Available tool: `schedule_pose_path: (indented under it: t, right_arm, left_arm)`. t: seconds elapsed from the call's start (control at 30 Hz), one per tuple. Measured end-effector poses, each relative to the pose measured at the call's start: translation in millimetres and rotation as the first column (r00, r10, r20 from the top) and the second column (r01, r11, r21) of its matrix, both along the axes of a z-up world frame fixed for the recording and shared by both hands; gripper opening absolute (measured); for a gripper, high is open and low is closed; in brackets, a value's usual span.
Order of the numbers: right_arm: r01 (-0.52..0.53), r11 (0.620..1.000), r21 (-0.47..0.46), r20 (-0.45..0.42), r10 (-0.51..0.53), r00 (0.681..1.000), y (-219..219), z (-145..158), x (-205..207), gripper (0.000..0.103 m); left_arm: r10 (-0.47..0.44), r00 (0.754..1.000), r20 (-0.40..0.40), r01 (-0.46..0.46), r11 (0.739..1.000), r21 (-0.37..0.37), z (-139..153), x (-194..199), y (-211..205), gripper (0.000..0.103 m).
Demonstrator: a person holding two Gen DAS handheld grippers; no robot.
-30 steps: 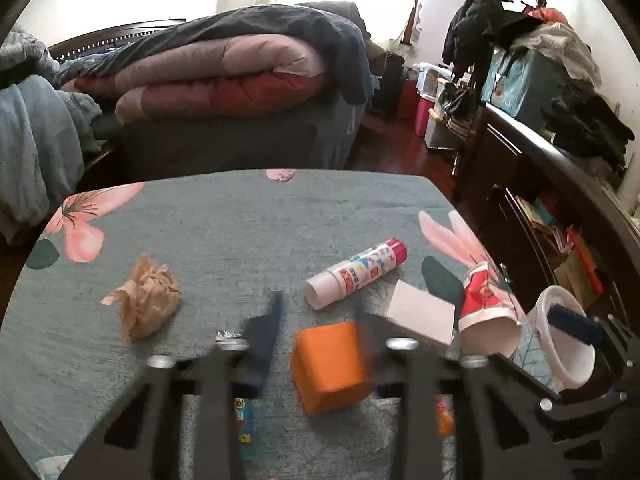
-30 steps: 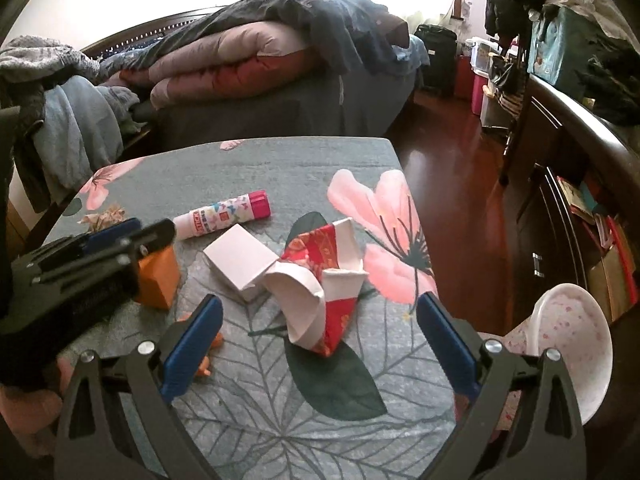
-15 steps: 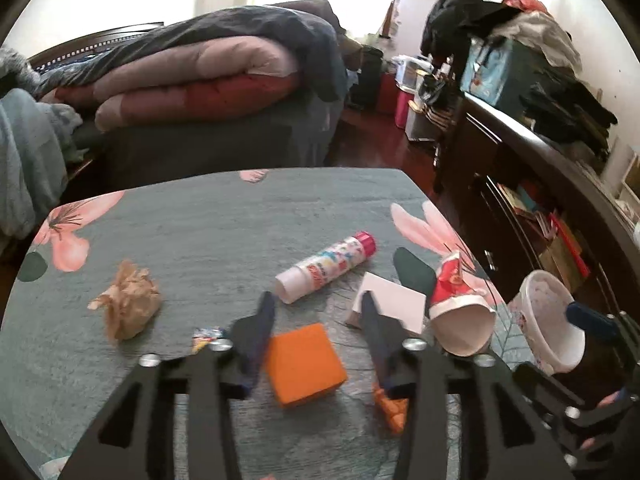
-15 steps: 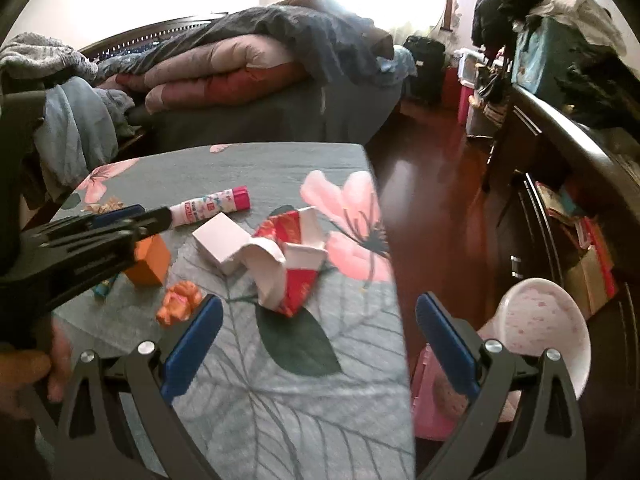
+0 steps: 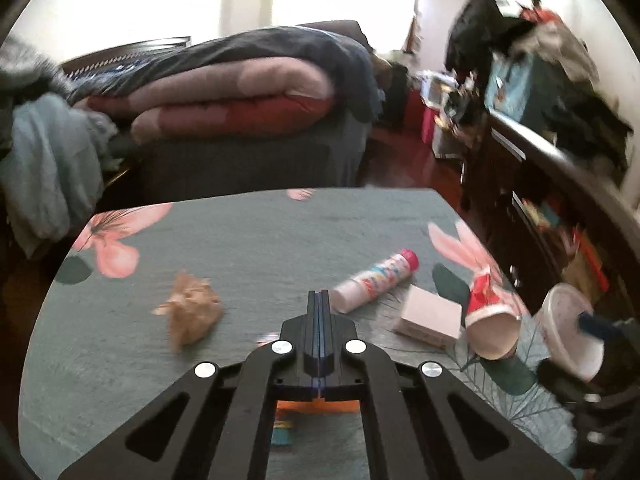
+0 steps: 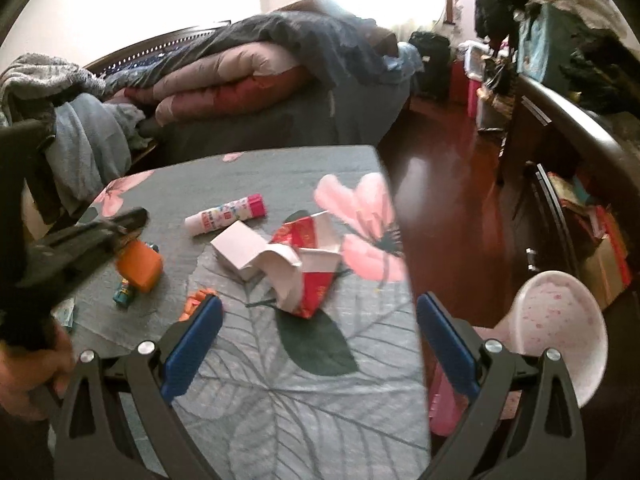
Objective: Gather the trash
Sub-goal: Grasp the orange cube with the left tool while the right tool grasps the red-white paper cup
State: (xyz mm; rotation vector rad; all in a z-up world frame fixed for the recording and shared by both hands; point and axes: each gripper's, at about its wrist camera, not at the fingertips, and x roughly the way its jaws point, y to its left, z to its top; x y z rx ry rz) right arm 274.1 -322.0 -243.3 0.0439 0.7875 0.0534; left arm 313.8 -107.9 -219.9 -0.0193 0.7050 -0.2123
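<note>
My left gripper [image 5: 319, 296] is shut, its blue pads pressed together with nothing between them. The orange box [image 5: 316, 405] lies on the table under its frame, and in the right wrist view the orange box [image 6: 140, 266] sits just below the left gripper [image 6: 136, 216]. My right gripper [image 6: 318, 302] is open and empty over the table's near right part. Ahead of it lie a crushed red paper cup [image 6: 308, 264], a white box [image 6: 240, 246] and a glue stick [image 6: 226, 216]. A crumpled brown paper [image 5: 192, 312] lies to the left.
The table [image 5: 248, 232] has a grey floral cloth. A small wrapper [image 6: 126, 294] and an orange scrap [image 6: 196, 300] lie near the orange box. A pink-white bin [image 6: 556, 320] stands on the floor off the right edge. A bed and a dark dresser lie beyond.
The left jaws stood around the orange box, widened, then closed empty as the gripper lifted and drew back. The box stays on the table. The right gripper stays open.
</note>
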Motion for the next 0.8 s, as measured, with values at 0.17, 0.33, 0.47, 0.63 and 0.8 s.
schedule_pose_path:
  t: [0.17,0.33,0.47,0.63,0.8]
  right_arm:
    - [-0.02,0.998,-0.057,-0.014,0.019,1.0,17.6,-5.1,17.5,0.098]
    - [-0.027,0.997,-0.078,-0.014,0.026,1.0,25.9,-7.1,25.7,0.098]
    - [-0.021,0.996,-0.081,-0.013,0.02,1.0,21.2,-7.5,20.6,0.098]
    - [-0.009,0.997,-0.074,-0.001,0.009,1.0,10.5,-3.6,5.5,0.098]
    - [-0.005,0.999,-0.055,0.016,0.006,1.0,3.2,4.2,-2.0,0.098]
  left_arm:
    - [-0.004,1.0,-0.007,0.003,0.994,-0.11,4.5,-7.2,31.0,0.0]
    - [-0.047,0.996,-0.073,0.035,0.987,-0.16,-7.9,-6.7,35.9,0.0]
    - [-0.097,0.993,-0.067,0.089,0.989,-0.12,-11.1,-7.6,13.7,0.045]
    - [-0.12,0.991,-0.056,0.118,0.993,-0.03,-14.2,-4.7,-11.4,0.074]
    - [-0.07,0.995,-0.075,0.076,0.993,0.085,-25.9,-1.8,-17.7,0.038]
